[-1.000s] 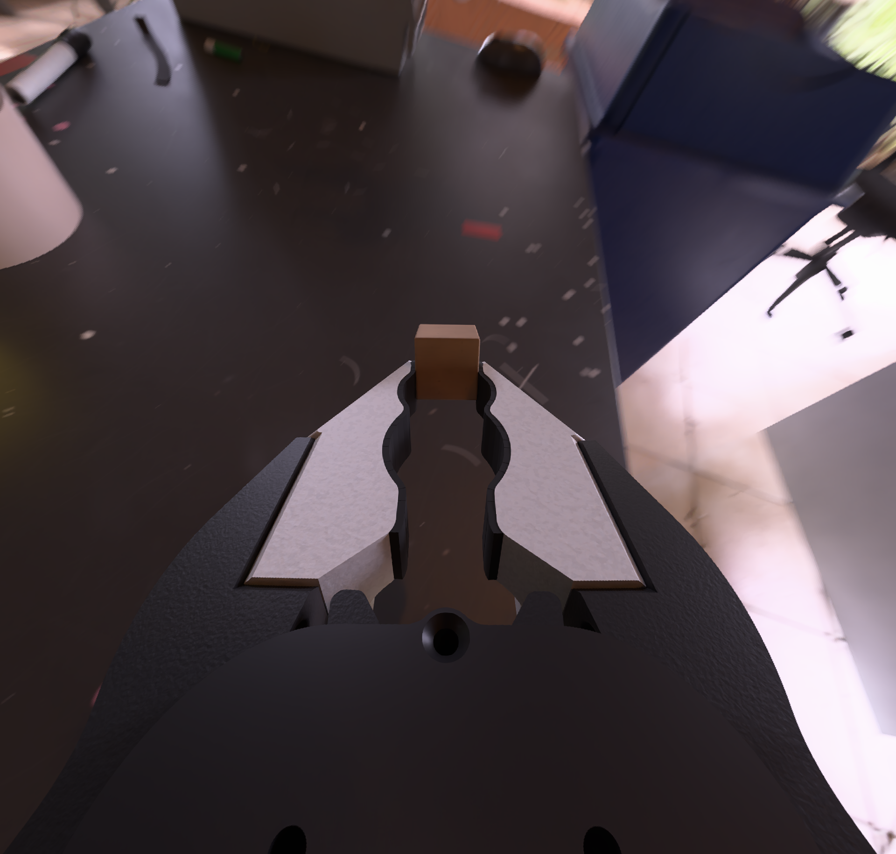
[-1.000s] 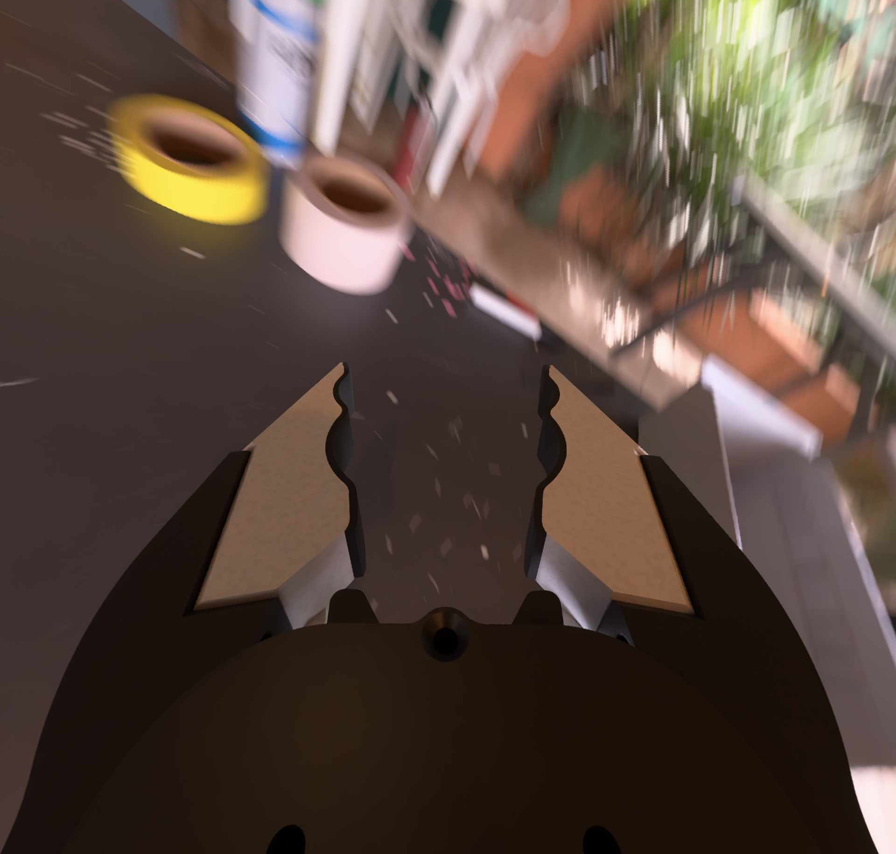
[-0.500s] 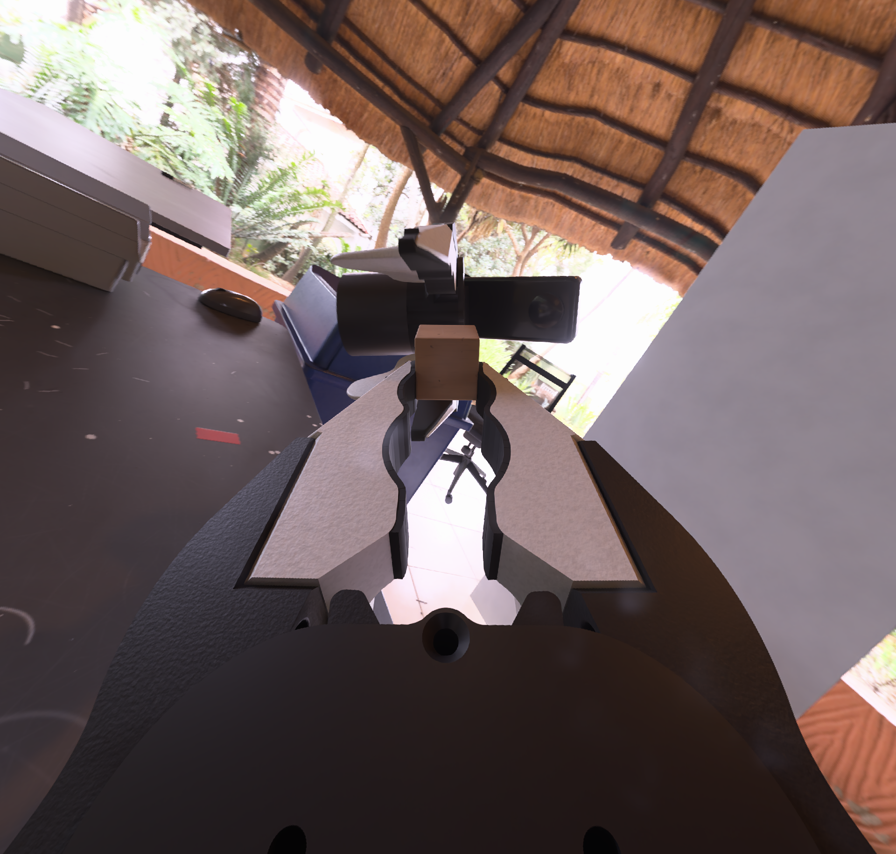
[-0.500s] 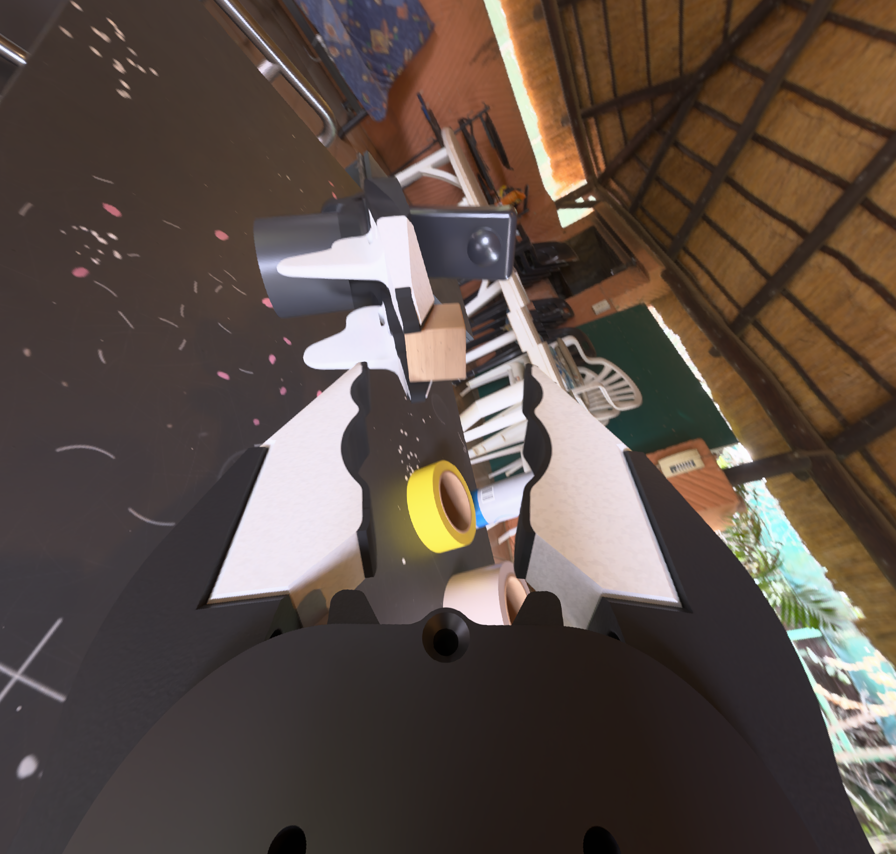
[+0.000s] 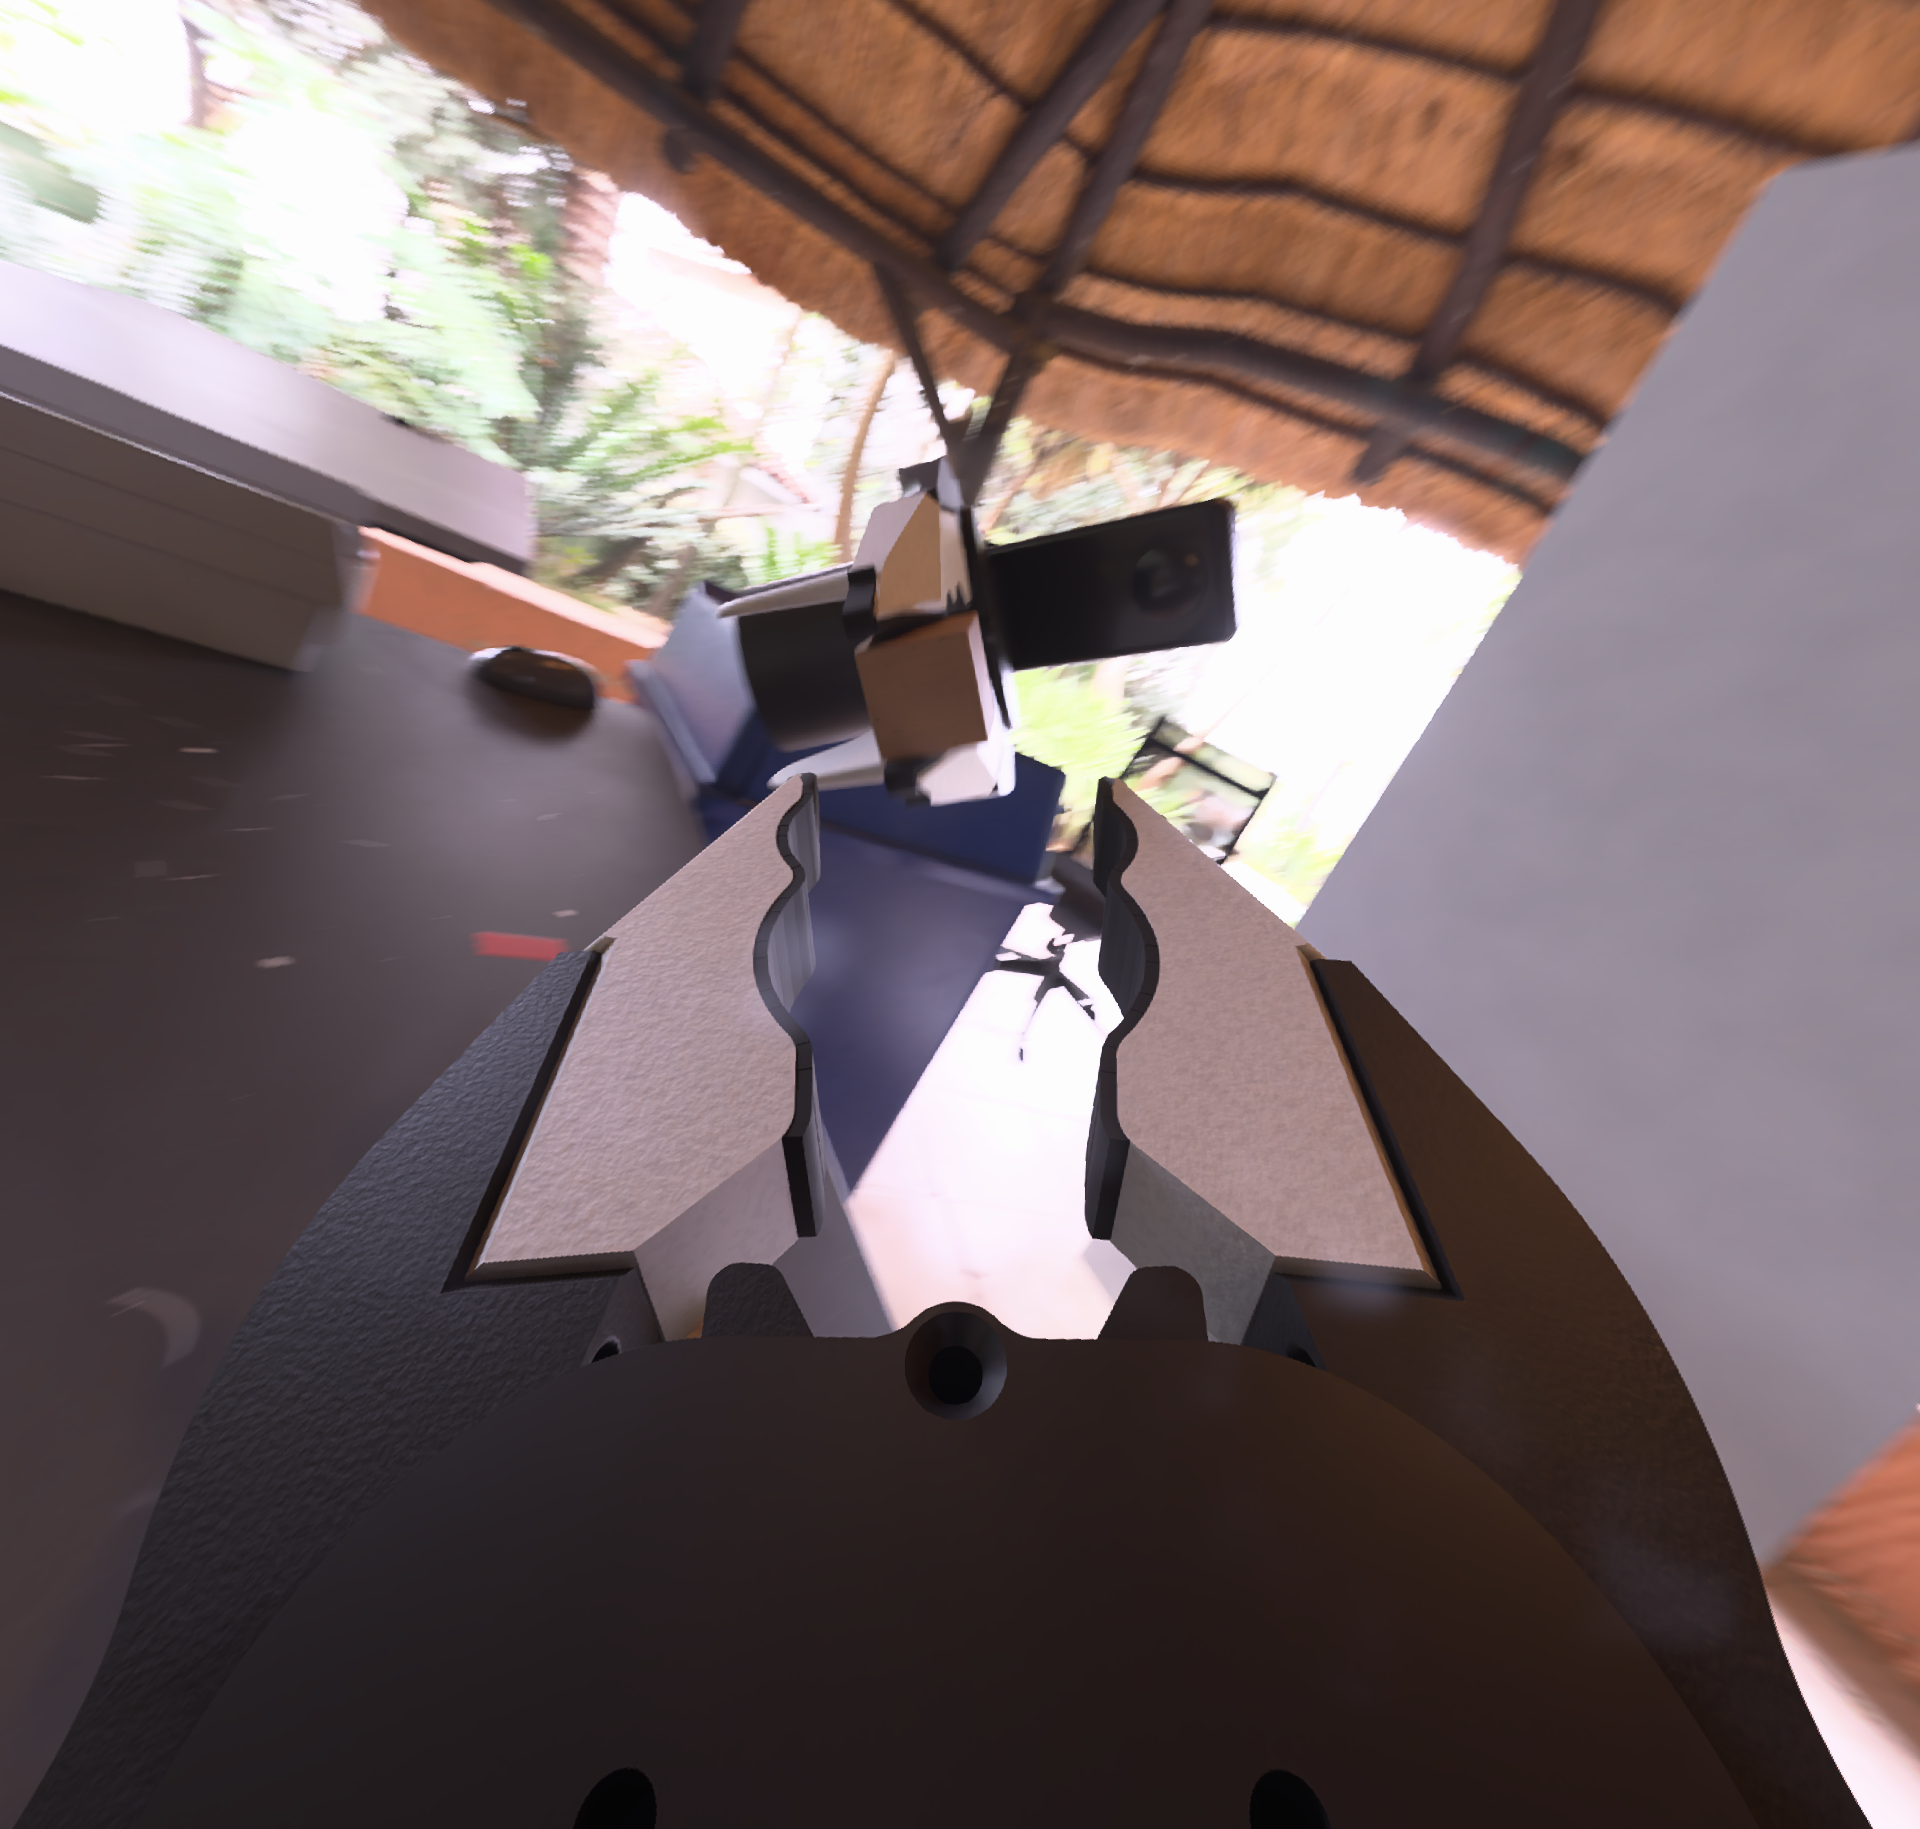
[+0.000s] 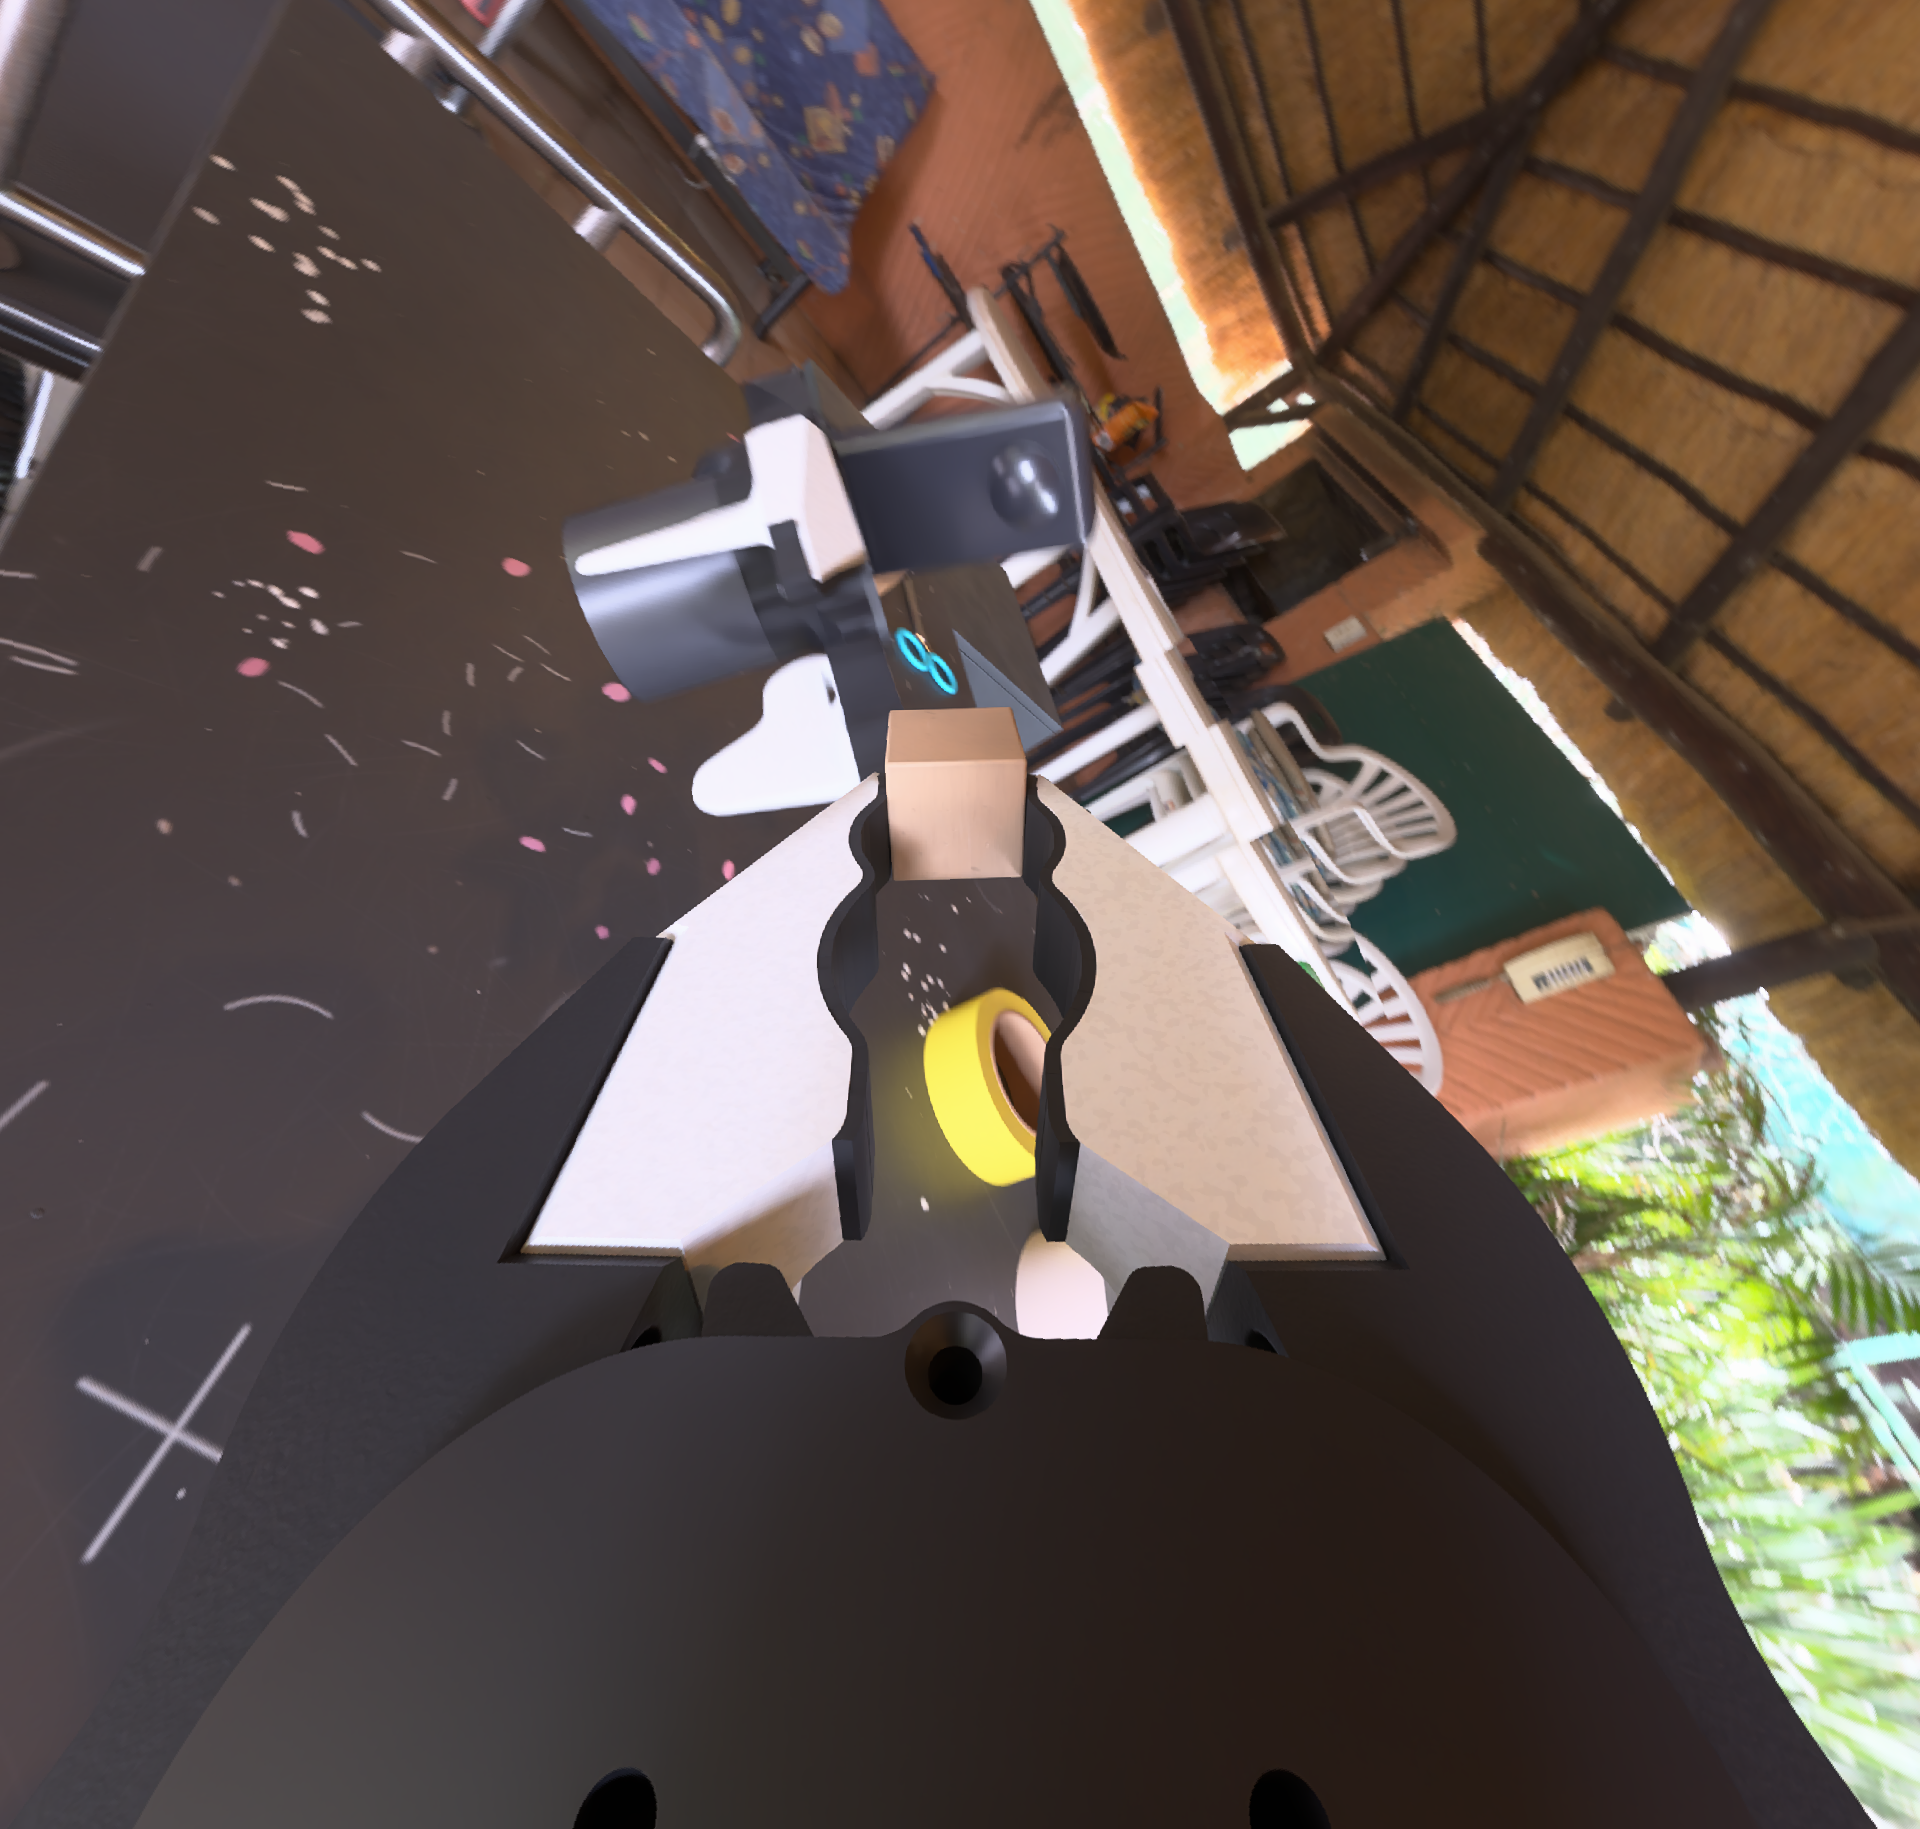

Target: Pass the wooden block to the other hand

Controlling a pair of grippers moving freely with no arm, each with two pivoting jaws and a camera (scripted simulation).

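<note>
The wooden block (image 6: 954,803) is a small light-brown cube, clamped between the fingertips of my right gripper (image 6: 956,818), which is shut on it above the dark table (image 6: 312,792). My left gripper (image 5: 956,803) is open and empty, its jaws spread wide. In the left wrist view the right gripper (image 5: 930,678) is just ahead and slightly above, holding the block (image 5: 920,688) clear of my left fingertips. In the right wrist view the left gripper (image 6: 821,626) is just beyond the block, open and apart from it.
A yellow tape roll (image 6: 982,1083) and a white roll (image 6: 1060,1286) lie on the table below the right gripper. A navy box (image 5: 935,844), a black rounded object (image 5: 530,675) and a grey stacked box (image 5: 156,532) stand at the table's far side. A grey panel (image 5: 1662,740) rises at right.
The left gripper lifted the block and turned up to face the right gripper. The right gripper closed on the block. The left gripper has opened and let go, a little back from it.
</note>
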